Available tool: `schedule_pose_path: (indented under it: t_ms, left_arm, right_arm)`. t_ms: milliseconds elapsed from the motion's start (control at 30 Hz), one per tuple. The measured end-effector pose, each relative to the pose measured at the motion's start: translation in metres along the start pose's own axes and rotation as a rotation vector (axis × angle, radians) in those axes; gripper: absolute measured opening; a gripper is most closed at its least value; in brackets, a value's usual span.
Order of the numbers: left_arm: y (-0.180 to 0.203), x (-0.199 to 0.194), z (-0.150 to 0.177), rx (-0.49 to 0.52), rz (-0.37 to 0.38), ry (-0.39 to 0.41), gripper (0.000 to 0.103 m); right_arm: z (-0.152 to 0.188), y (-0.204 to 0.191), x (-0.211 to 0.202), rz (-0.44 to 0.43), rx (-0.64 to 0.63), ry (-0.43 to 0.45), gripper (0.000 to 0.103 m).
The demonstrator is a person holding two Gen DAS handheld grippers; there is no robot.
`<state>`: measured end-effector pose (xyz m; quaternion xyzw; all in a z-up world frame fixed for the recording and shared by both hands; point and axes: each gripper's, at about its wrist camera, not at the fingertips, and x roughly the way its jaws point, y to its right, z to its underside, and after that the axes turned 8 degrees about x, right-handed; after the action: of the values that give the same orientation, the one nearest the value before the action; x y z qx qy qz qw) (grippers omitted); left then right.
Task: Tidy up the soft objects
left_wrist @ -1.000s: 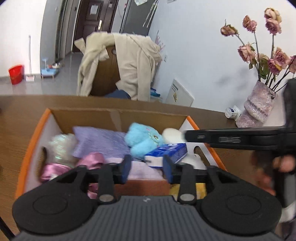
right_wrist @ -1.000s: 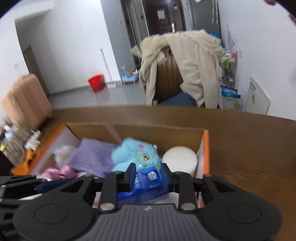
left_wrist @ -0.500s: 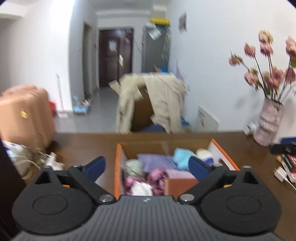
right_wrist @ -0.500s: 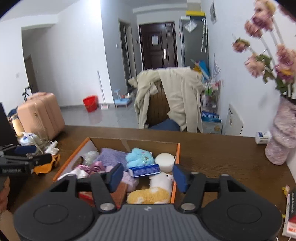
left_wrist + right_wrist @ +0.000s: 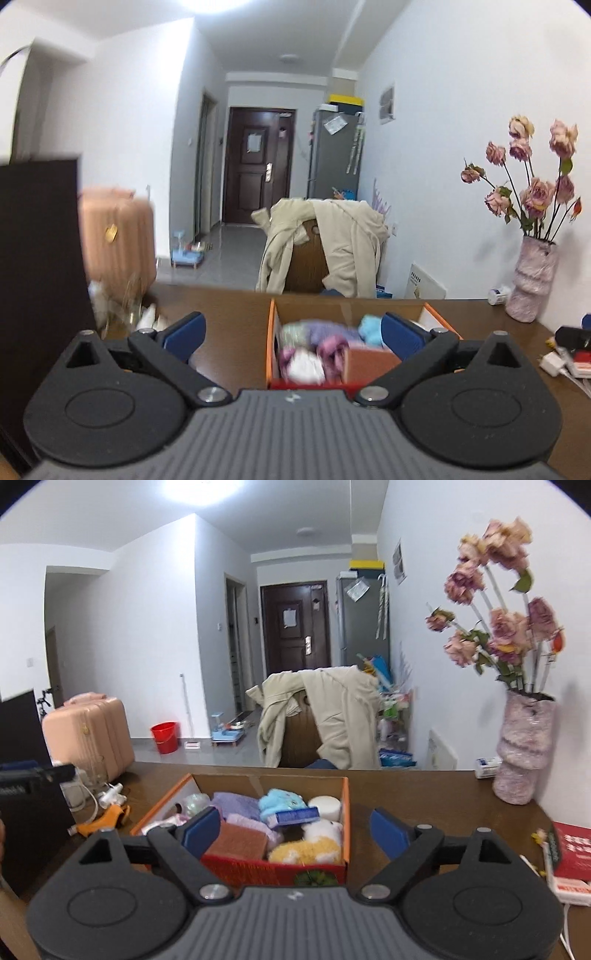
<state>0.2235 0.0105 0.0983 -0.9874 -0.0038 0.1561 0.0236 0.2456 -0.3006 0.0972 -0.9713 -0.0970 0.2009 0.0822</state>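
Cardboard box of soft toys lies ahead of both grippers; left gripper gapes wide, right gripper has just been opening, both empty.

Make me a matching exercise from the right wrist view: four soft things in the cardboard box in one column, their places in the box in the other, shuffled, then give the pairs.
Things:
1. fluffy light blue plush toy
2. white round sponge puff
3. yellow and white plush animal
4. folded lilac towel

Places in the orange-edged cardboard box:
A. near right corner
B. far right corner
C. back, left of the blue plush
D. middle of the back, just behind the blue tissue pack

Pairs: 1-D, 2-B, 3-A, 4-C
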Motion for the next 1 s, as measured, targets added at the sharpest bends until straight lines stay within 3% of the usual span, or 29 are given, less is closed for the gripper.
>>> schedule_pose_path:
  t_ms: [67,200,300,433,533,667,1000]
  left_arm:
    - [0.003,-0.023,0.021,0.0,0.01,0.003,0.103]
    - [0.013,-0.083,0.062,0.072,-0.044,0.073,0.103]
    - [0.012,-0.126,0.083,0.07,-0.02,0.11,0.103]
    - [0.009,-0.162,0.111,0.025,-0.007,0.074,0.103]
    - [0.019,-0.176,0.125,0.085,-0.004,0.046,0.103]
    - [0.026,-0.181,0.123,0.11,-0.015,0.07,0.103]
    - [0.021,-0.179,0.124,0.092,-0.027,0.057,0.103]
  right_arm:
    - [0.019,-0.005,-0.019,0.007,-0.022,0.028,0.089]
    - [0.062,-0.009,-0.057,0.035,-0.024,0.072,0.089]
    - [0.094,-0.013,-0.086,0.038,0.002,0.062,0.09]
    - [0.138,-0.027,-0.123,0.051,0.047,0.053,0.092]
    - [0.166,-0.039,-0.147,0.039,0.073,0.034,0.092]
    - [0.19,-0.057,-0.168,0.03,0.043,0.011,0.092]
    - [0.184,-0.065,-0.169,-0.009,0.042,0.03,0.093]
